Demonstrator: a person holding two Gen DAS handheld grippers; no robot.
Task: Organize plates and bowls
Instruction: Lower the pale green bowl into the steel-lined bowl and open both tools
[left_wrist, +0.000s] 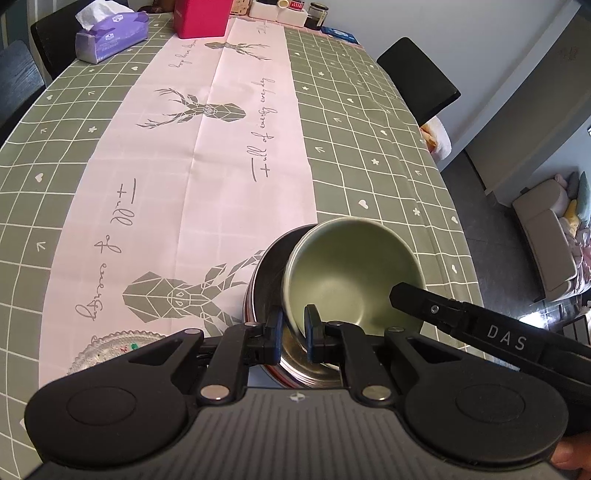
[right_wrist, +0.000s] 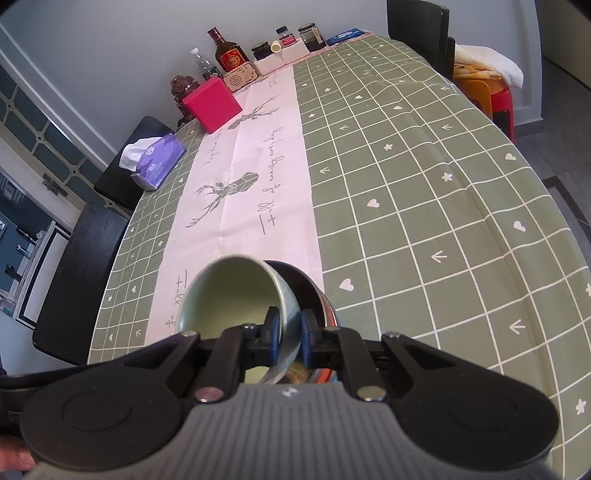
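Green checked cloth with white grid lines, small hearts and arrows covers the long table (left_wrist: 369, 155), and a pale pink runner (left_wrist: 229, 155) printed with geometric deer heads and looping script lies down its middle, creased lengthwise.

At about five o'clock in the left wrist view we see two bowls nested. The outer one is a steel bowl (left_wrist: 264, 280), shiny and ribbed at the rim, with a dark inside. Tilted inside it sits a green bowl (left_wrist: 351, 273), matte and smooth, round with a thin pale rim.

Our left gripper (left_wrist: 293, 328) has its blue-padded fingers drawn narrow around the bowl rims: one pad outside the steel wall, the other inside the green bowl. We cannot tell whether it pinches both walls or only the steel one.

Our right gripper (right_wrist: 290, 334) is clamped on the green bowl's (right_wrist: 229, 291) wall, one pad inside, one outside; the bowl leans toward nine o'clock, with the steel bowl (right_wrist: 314, 291) behind it at three o'clock. Its black arm also enters the left view at four o'clock.

A cut-glass plate (left_wrist: 110, 347) with a scalloped edge lies at eight o'clock in the left view.

At the far end, near twelve o'clock, stand a pink box (right_wrist: 212, 105), a purple tissue pack (right_wrist: 159, 160), a red-labelled bottle (right_wrist: 229, 53) and dark jars (right_wrist: 312, 37).
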